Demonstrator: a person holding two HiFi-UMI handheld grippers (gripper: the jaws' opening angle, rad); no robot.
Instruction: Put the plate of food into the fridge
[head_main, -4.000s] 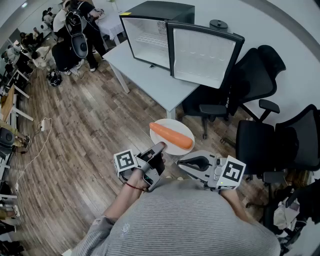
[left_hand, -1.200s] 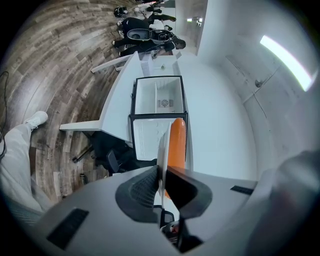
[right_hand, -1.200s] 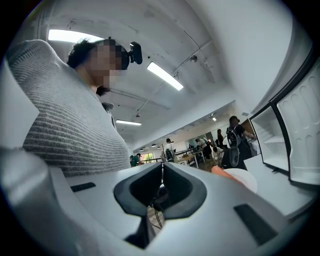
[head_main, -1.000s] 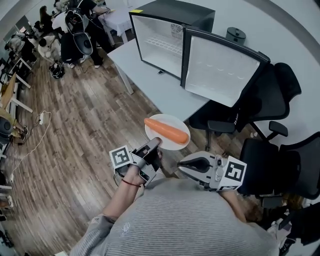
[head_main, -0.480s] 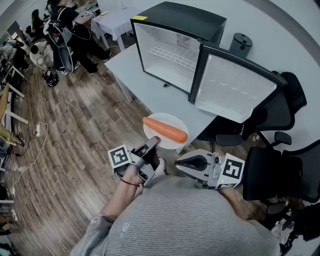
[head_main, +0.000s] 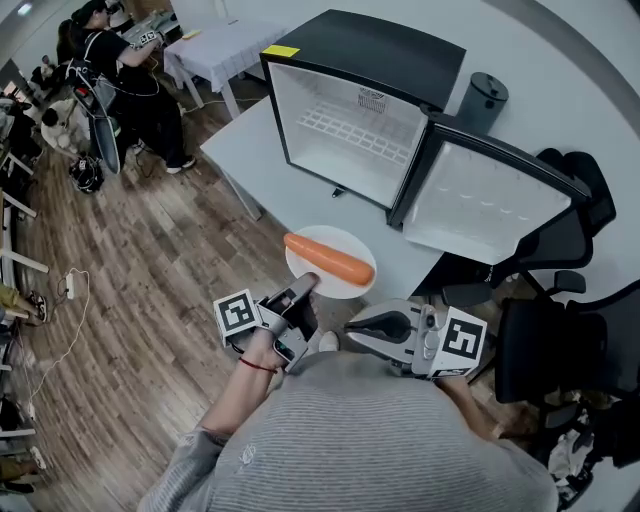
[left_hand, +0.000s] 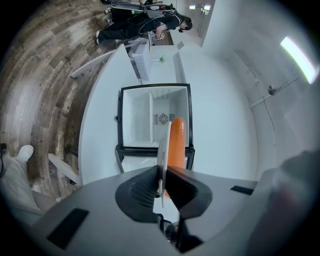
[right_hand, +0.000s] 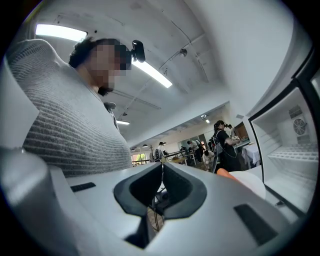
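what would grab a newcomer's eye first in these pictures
A long orange carrot lies on a round white plate, pinched at its near rim by the left gripper. Just beyond, a small black fridge stands on a pale table, its door swung wide open.

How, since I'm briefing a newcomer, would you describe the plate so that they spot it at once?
Find the black fridge standing open on the white table. In front of it, by the table's near edge, the left gripper holds the plate by its rim. It is round and white, the only dish in view, with one orange carrot lying across it.
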